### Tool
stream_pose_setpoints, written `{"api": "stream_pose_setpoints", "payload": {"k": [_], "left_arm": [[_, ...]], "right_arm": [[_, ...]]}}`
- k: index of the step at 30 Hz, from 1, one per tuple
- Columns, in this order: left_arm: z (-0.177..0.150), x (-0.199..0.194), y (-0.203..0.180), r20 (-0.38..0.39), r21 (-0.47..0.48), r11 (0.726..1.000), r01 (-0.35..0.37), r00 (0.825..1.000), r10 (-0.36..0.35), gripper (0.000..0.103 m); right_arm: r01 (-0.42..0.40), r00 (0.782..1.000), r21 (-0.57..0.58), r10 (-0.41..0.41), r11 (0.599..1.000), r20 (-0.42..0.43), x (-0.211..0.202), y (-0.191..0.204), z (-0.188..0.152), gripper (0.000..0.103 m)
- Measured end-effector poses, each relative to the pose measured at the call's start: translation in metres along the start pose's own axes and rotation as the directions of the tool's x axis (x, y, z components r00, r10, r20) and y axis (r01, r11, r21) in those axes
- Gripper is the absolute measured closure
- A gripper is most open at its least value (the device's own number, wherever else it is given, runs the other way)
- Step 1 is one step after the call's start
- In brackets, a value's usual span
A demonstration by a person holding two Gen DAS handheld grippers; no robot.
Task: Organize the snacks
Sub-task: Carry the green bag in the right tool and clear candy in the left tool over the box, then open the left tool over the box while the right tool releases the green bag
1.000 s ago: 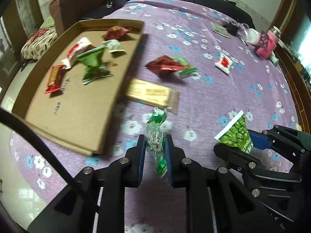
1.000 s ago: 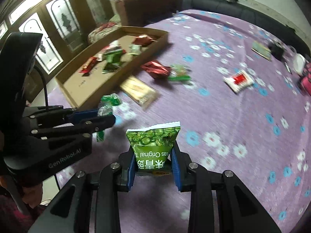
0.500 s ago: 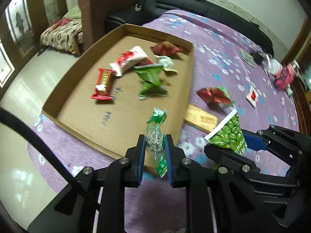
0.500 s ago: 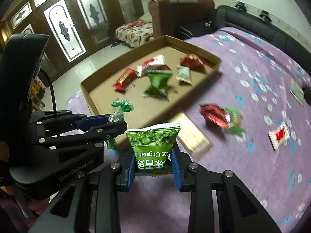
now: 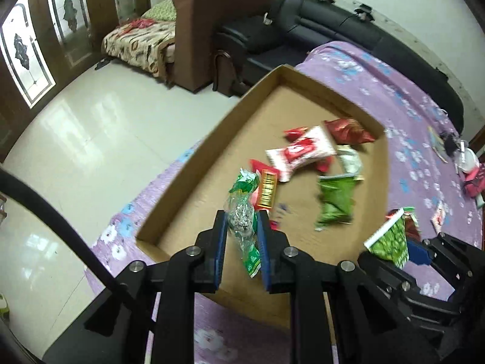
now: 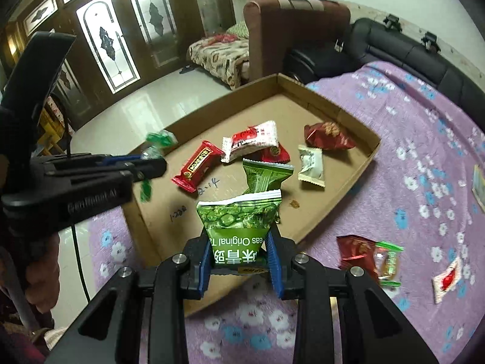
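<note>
A shallow cardboard tray lies on a purple flowered bedspread and holds several snack packets. My left gripper is shut on a clear-and-green candy packet, held above the tray's near left part. In the right wrist view that same gripper reaches in from the left with the packet. My right gripper is shut on a green pea snack bag, hovering over the tray's near edge. The bag also shows at lower right in the left wrist view.
On the bedspread right of the tray lie a red packet with a green-ended one and a small white-and-red sachet. A brown armchair and a black sofa stand beyond the tray. Tiled floor lies to the left.
Both grippers have carried their packets leftward from over the bedspread to above the cardboard tray. The loose snacks on the bedspread now lie off to the right.
</note>
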State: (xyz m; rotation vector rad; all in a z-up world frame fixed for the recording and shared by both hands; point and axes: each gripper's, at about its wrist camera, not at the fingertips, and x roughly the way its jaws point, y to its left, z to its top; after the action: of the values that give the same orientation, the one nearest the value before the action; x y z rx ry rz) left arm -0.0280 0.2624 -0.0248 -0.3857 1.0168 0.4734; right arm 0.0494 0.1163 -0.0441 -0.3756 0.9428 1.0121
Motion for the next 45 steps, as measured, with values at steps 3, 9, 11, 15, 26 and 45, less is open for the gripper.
{"api": "stream_pose_setpoints", "payload": {"k": [3,9,11,15,26,45], "left_arm": [[0.005,0.015,0.006,-0.030,-0.010,1.000,-0.019,0.999,0.019,0.082],[0.010,0.034,0.000,-0.060,-0.010,0.999,-0.030,0.998,0.030,0.082],[0.010,0.036,-0.002,-0.065,-0.011,0.999,-0.031,0.997,0.030,0.082],[0.010,0.044,-0.005,-0.079,-0.004,0.999,-0.038,0.996,0.038,0.082],[0.003,0.041,-0.012,-0.063,0.010,0.997,-0.080,0.995,0.080,0.048],[-0.008,0.006,-0.019,0.001,-0.029,0.995,-0.094,0.996,0.094,0.026]], "right_arm": [[-0.020,1.000,-0.006,0.020,1.000,-0.016,0.011,0.006,0.003,0.072],[-0.029,0.998,0.009,0.030,1.000,-0.052,0.037,0.012,0.008,0.072],[-0.026,0.998,0.008,0.026,1.000,-0.063,0.042,0.013,0.008,0.072],[-0.019,0.997,0.012,0.020,1.000,-0.077,0.047,0.013,0.008,0.072],[0.001,0.997,0.014,0.000,1.000,-0.082,0.045,0.014,0.011,0.060],[0.158,0.987,-0.095,-0.160,0.983,-0.011,0.000,0.021,-0.013,0.029]]}}
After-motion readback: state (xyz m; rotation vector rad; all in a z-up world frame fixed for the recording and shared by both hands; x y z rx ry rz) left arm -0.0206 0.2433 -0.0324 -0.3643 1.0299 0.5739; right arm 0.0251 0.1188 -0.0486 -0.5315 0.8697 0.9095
